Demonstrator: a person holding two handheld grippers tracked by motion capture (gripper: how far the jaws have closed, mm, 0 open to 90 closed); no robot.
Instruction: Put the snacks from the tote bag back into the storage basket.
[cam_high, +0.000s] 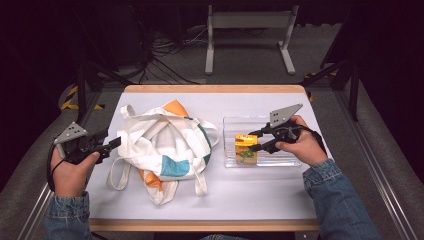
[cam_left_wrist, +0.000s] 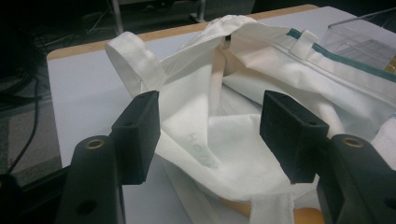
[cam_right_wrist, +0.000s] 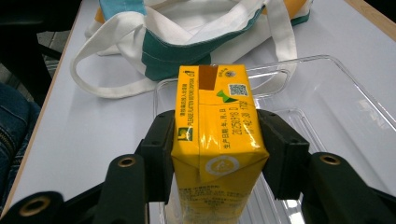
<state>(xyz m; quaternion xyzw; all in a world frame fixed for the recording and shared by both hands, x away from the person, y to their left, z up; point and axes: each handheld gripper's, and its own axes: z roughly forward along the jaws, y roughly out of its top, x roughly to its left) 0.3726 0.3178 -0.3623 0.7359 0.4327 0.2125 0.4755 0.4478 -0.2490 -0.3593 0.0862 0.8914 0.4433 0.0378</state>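
Yellow carton (cam_right_wrist: 217, 140) clamped in your right gripper (cam_right_wrist: 218, 154) fingers over the tray (cam_right_wrist: 327, 88); left gripper (cam_left_wrist: 210, 135) fingers apart astride the bag (cam_left_wrist: 243, 84) to steady it.

— Bright on the table (cam_high: 260, 200), dark all around it. Lit from above, with soft shadows under the bag (cam_high: 165, 145).

— Glare on the tray (cam_right_wrist: 336, 93) rim and the carton (cam_right_wrist: 217, 135) top. Sharp there, print readable. Jaws in the left gripper view slightly soft, far corners dim. High view a bit grainy.
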